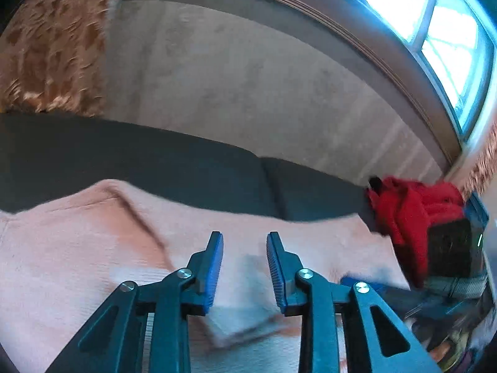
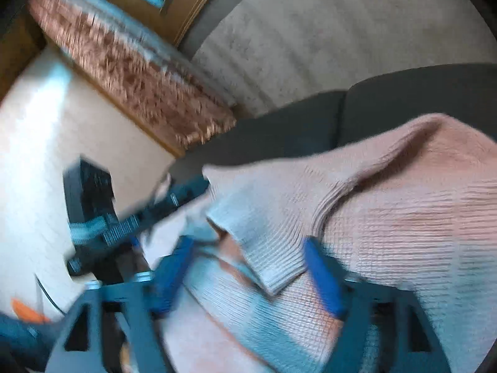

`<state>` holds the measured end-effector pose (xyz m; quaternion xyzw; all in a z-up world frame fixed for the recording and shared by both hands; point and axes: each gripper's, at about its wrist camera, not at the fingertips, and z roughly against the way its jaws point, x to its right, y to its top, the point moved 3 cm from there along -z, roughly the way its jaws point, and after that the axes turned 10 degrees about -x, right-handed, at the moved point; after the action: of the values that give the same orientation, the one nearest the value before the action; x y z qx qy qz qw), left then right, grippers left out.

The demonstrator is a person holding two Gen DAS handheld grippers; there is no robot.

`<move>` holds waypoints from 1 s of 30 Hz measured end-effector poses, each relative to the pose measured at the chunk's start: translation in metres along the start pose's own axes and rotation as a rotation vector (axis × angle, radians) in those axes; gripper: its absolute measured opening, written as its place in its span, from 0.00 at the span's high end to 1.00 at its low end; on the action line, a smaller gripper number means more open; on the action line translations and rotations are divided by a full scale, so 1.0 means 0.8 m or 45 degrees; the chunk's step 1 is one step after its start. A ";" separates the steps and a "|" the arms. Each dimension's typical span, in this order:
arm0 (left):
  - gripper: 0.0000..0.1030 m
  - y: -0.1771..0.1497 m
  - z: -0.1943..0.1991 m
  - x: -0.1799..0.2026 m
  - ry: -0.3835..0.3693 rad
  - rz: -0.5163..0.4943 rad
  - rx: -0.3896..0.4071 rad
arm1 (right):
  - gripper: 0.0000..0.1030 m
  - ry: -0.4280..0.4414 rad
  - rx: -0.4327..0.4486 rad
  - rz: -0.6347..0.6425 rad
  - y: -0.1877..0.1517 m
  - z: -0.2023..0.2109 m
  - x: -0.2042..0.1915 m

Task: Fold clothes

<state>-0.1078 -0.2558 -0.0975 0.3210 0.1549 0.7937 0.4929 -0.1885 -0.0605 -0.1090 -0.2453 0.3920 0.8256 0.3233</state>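
Pink knit sweater (image 2: 388, 217) lying crosswise, cuff toward camera

The pink sweater (image 1: 77, 242) under your tools is a soft knit, matt, with a fine waffle texture and a ribbed cuff (image 2: 273, 267) you can make out in the right wrist view. It lies on a dark grey sofa (image 1: 186, 168) whose cloth looks smooth and dull. Your left tool (image 1: 244, 242) has matt dark plastic arms, shiny metal pivot pins and blue ribbed pads (image 1: 214, 267); your right tool (image 2: 248, 273) looks the same, though blurred. The red garment (image 1: 410, 208) beside the sweater is fuzzy, fleece-like cloth. The wall (image 1: 233, 71) behind is rough and matt.
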 end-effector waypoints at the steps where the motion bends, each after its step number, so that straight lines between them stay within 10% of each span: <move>1: 0.72 -0.006 -0.010 0.001 0.002 -0.013 -0.036 | 0.00 0.007 0.053 -0.029 0.005 0.014 0.003; 6: 0.72 -0.023 -0.022 -0.010 -0.055 0.010 -0.067 | 0.00 0.046 0.190 -0.191 0.034 0.055 0.035; 11: 0.72 -0.030 -0.019 -0.015 -0.061 0.018 -0.054 | 0.00 0.069 0.079 -0.320 0.060 0.018 0.069; 23: 0.72 -0.009 -0.027 -0.011 -0.071 0.034 -0.048 | 0.00 -0.244 0.244 -0.454 0.096 0.032 0.126; 30: 0.72 -0.006 -0.024 -0.013 -0.092 0.062 -0.036 | 0.00 -0.407 0.171 -0.200 0.063 0.027 0.050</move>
<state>-0.1139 -0.2612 -0.1179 0.3461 0.1180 0.7956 0.4830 -0.2554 -0.0534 -0.0984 -0.1187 0.3697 0.7983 0.4605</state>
